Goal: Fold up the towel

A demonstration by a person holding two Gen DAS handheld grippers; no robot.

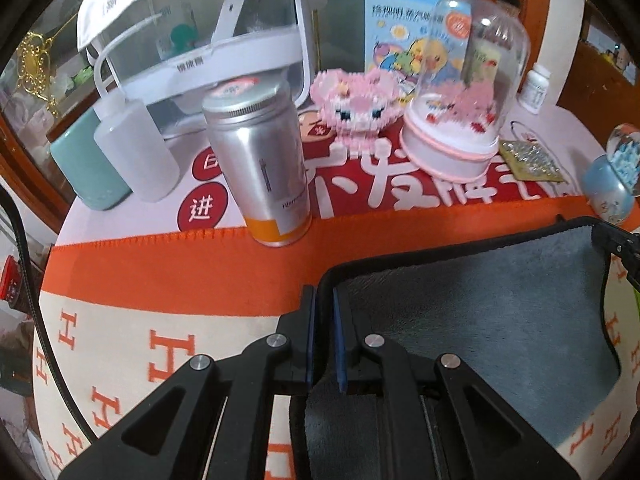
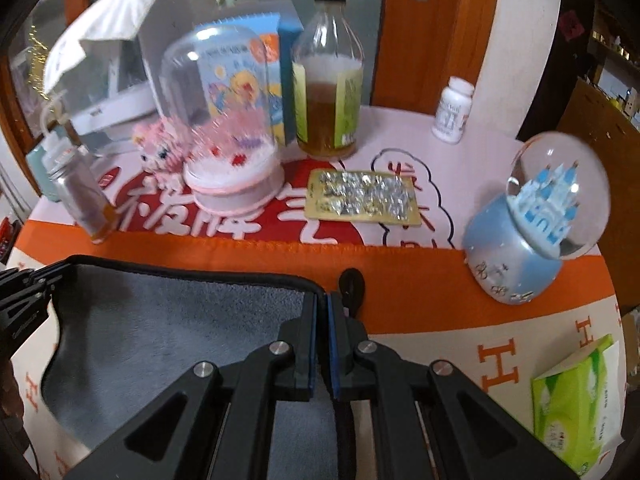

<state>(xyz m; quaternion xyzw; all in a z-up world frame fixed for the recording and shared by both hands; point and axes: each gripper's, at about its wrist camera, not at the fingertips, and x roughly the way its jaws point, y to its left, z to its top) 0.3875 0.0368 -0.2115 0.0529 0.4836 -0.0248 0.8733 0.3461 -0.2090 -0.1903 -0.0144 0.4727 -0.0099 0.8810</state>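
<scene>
A grey towel (image 1: 500, 300) with a black hem hangs stretched between my two grippers above the orange and cream cloth. My left gripper (image 1: 324, 300) is shut on the towel's left corner, the hem pinched between its blue pads. In the right wrist view my right gripper (image 2: 322, 304) is shut on the right corner of the towel (image 2: 180, 332), next to its black hanging loop (image 2: 352, 284). Each gripper shows at the far edge of the other's view, the right gripper (image 1: 616, 246) and the left gripper (image 2: 24, 280).
The table cloth (image 1: 168, 272) carries a silver can (image 1: 260, 164), a white squeeze bottle (image 1: 136, 148), a pink block toy (image 1: 356, 104), a domed globe (image 1: 460, 96), a juice bottle (image 2: 328, 80), a blister pack (image 2: 360, 198), a blue snow globe (image 2: 532, 216), a pill bottle (image 2: 452, 110) and a green tissue pack (image 2: 576, 396).
</scene>
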